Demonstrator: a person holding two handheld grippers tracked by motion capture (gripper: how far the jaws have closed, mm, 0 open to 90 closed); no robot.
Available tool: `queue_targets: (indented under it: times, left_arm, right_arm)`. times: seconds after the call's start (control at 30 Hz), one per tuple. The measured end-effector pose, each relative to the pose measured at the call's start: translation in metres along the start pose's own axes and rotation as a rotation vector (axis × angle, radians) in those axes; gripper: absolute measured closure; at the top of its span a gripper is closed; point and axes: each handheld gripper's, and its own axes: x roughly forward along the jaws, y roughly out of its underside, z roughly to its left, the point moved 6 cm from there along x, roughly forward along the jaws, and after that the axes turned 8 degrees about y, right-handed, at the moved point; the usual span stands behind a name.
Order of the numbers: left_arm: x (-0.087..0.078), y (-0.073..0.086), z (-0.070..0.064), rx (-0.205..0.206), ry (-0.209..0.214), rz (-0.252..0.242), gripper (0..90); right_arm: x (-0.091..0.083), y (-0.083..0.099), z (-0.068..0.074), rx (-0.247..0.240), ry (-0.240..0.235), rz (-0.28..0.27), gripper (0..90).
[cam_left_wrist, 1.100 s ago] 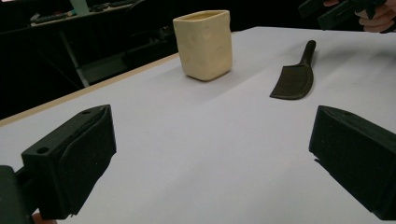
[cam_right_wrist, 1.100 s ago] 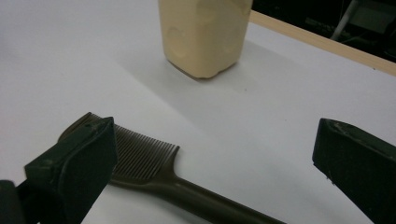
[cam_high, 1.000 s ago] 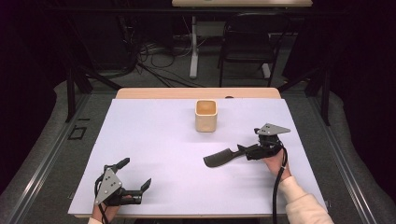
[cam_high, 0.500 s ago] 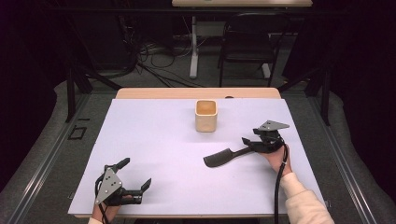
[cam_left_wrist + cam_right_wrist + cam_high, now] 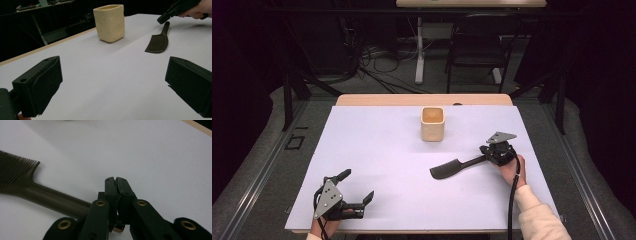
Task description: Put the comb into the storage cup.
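A dark spatula [image 5: 449,170] with a ridged, comb-like blade lies on the white table sheet [image 5: 377,150], right of centre, its handle pointing at my right gripper [image 5: 486,151]. In the right gripper view the jaws [image 5: 116,180] are pressed together with nothing between them, and the spatula's handle [image 5: 50,200] runs off to their left, ending beneath the linkage. A cream square cup [image 5: 432,124] stands upright at the back middle. My left gripper [image 5: 357,185] rests near the front left edge, its jaws wide apart and empty; in its own view the cup [image 5: 110,22] and the spatula [image 5: 157,43] lie ahead.
The wooden table edge [image 5: 422,100] runs along the back, behind the white sheet. Beyond it stand a chair [image 5: 477,45] and cables on the floor. A person's hand [image 5: 512,167] holds the right gripper, whose cable trails toward the front edge.
The right gripper has shifted very slightly over the handle end. The spatula has barely moved. The left gripper has stayed still.
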Motion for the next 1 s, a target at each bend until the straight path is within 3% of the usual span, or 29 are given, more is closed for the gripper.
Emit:
queue_targets:
  times: [0.3, 1.0]
  left_arm:
    - [0.000, 0.000, 0.000, -0.002, 0.004, 0.002, 1.1]
    - [-0.001, 0.000, 0.000, 0.003, 0.001, -0.001, 1.2]
  right_arm:
    - [0.001, 0.008, 0.005, -0.043, -0.009, 0.055, 90.0]
    - [-0.010, 0.013, 0.013, -0.062, -0.025, 0.081, 90.0]
